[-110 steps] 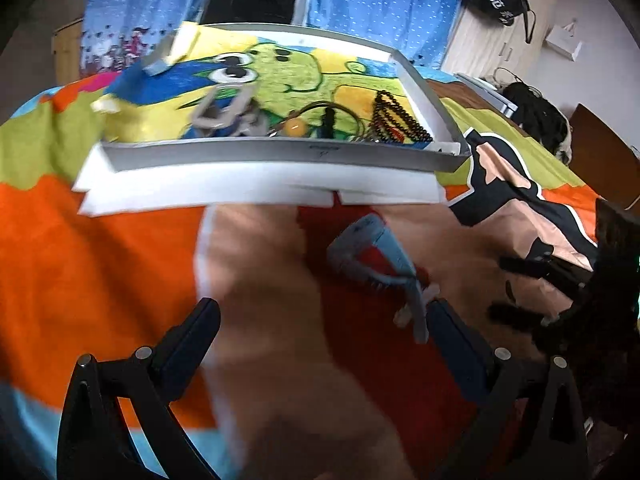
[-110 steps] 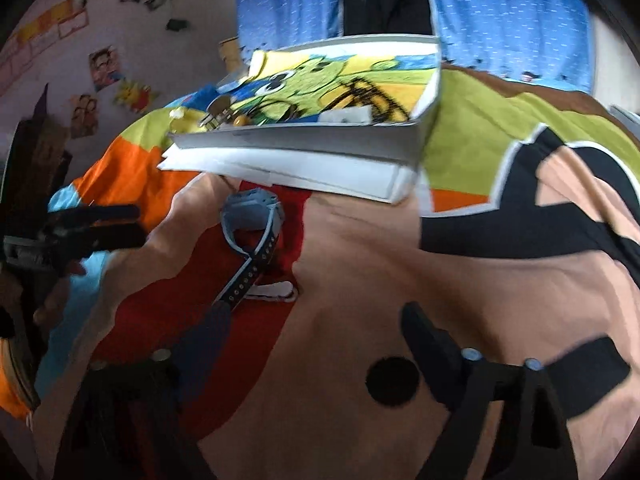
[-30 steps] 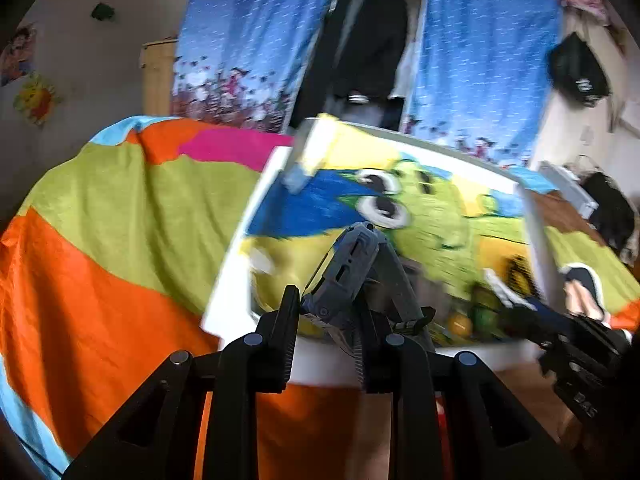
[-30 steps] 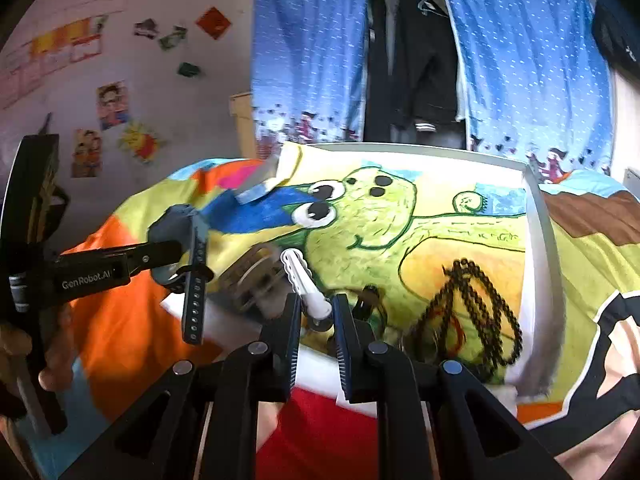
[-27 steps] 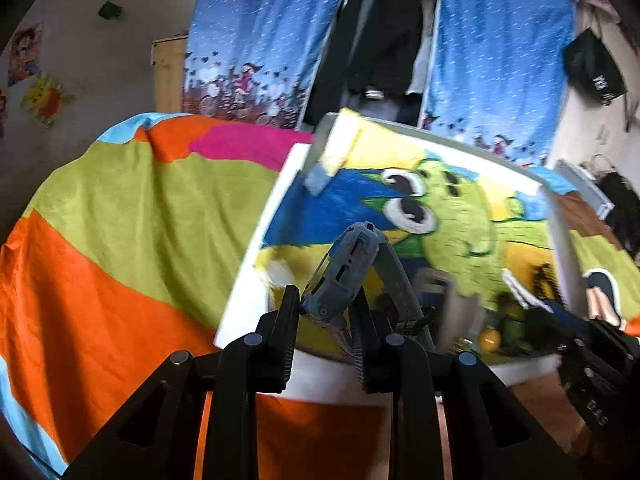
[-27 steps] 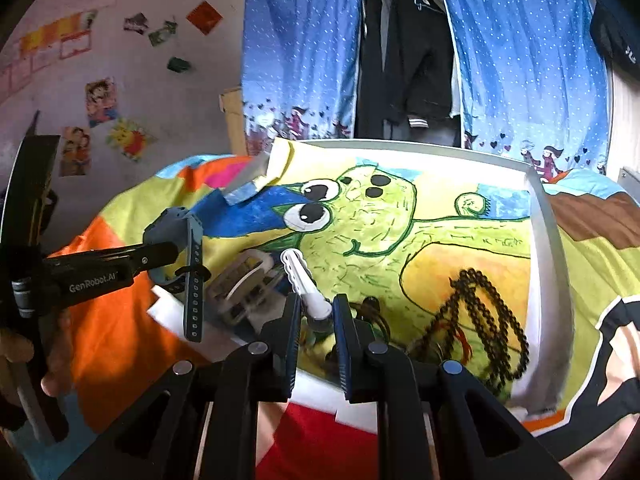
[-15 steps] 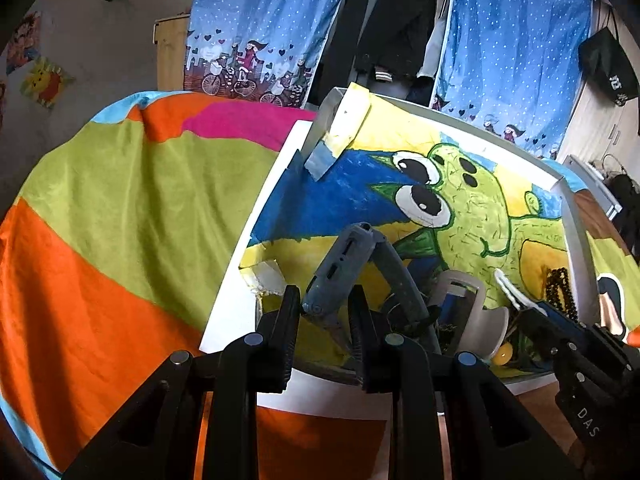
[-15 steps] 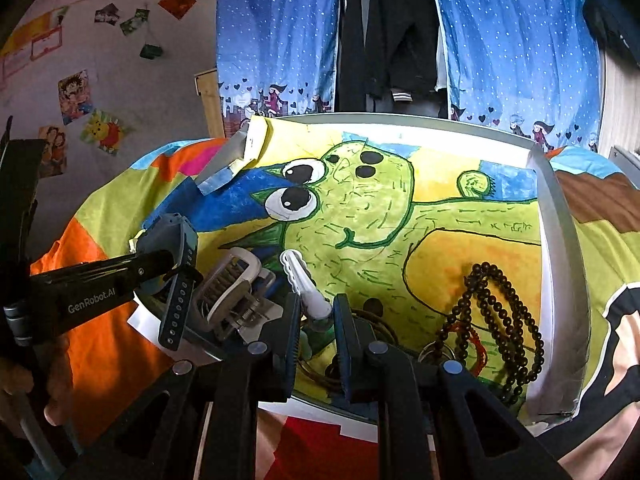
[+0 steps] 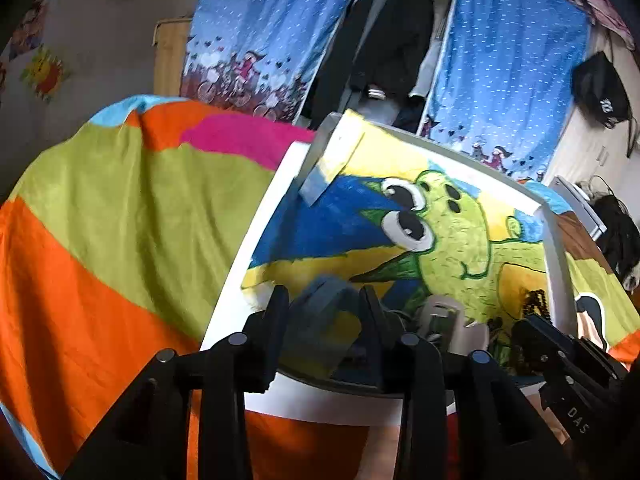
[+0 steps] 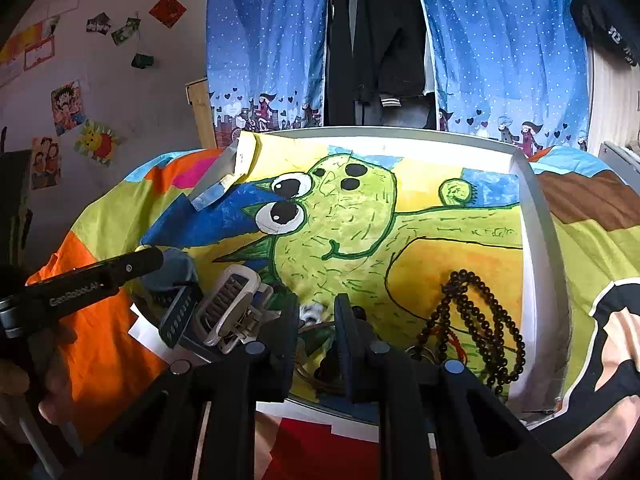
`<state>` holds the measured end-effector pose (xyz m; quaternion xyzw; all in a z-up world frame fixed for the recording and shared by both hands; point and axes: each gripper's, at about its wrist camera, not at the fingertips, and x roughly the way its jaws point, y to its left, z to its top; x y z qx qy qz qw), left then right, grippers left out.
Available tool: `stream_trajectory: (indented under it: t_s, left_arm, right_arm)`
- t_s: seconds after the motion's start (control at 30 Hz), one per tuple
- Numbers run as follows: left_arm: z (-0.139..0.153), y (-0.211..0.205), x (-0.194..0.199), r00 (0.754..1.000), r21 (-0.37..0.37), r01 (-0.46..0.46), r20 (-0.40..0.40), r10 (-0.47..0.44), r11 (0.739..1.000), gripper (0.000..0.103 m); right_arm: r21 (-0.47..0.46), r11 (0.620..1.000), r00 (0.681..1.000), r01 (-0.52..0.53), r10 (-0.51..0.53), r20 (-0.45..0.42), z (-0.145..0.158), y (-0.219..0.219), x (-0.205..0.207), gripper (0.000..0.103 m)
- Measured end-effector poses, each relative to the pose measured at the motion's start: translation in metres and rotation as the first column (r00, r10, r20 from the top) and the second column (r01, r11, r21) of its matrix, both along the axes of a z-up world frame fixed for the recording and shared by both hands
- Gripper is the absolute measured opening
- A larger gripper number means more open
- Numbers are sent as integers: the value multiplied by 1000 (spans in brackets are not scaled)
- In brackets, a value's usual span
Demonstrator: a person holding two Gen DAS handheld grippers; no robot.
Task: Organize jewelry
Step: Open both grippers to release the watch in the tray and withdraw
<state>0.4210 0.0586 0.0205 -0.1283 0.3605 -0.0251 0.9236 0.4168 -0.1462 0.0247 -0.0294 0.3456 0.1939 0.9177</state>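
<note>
A white-rimmed tray lined with a green cartoon drawing lies on the bed; its rim also shows in the left wrist view. My left gripper hangs over the tray's near left corner, jaws opening. A blurred blue-grey watch sits loose between them, its strap trailing into the tray. My right gripper is over the near edge, jaws opening too. A small white piece lies low in their gap. A white-and-grey watch and black beads lie in the tray.
The tray rests on a colourful blanket. Blue curtains and dark hanging clothes are behind it. A person's hand holds the left gripper's handle at the left edge. The right gripper's body crosses the lower right of the left wrist view.
Both pairs of jaws have widened. The blue-grey watch has sunk lower between the left fingers. The white piece that stood upright in the right jaws has dropped down.
</note>
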Motion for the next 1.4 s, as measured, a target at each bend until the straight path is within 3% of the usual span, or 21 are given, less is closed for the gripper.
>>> stream_trajectory:
  t_s: [0.4, 0.47, 0.53, 0.63, 0.7, 0.77, 1.07, 1.4]
  left_arm:
    - [22, -9, -13, 996, 23, 12, 83, -14, 1000, 56]
    - [24, -10, -16, 996, 30, 6, 89, -9, 1000, 65]
    - [28, -10, -21, 994, 29, -7, 108, 4, 1000, 80]
    - [35, -9, -28, 989, 35, -38, 141, 33, 999, 94]
    - [41, -6, -33, 985, 30, -53, 164, 48, 998, 98]
    - [46, -3, -37, 983, 21, -61, 177, 56, 998, 101]
    - [65, 8, -63, 976, -82, -47, 210, 64, 996, 101]
    - [95, -1, -108, 945, -42, -32, 325, 44, 999, 102]
  right_arm:
    - [19, 997, 995, 73, -74, 61, 19, -22, -10, 65]
    - [36, 996, 993, 87, -89, 73, 24, -26, -12, 77]
    - [53, 994, 992, 96, -100, 82, 29, -28, -14, 81]
    - [69, 991, 988, 113, -120, 102, 37, -32, -18, 86]
    - [75, 990, 984, 123, -132, 121, 42, -34, -21, 91]
    - [85, 987, 979, 135, -147, 145, 48, -37, -26, 103]
    - [116, 981, 957, 154, -178, 230, 71, -50, -47, 103]
    - [133, 980, 931, 145, -181, 318, 99, -55, -85, 103]
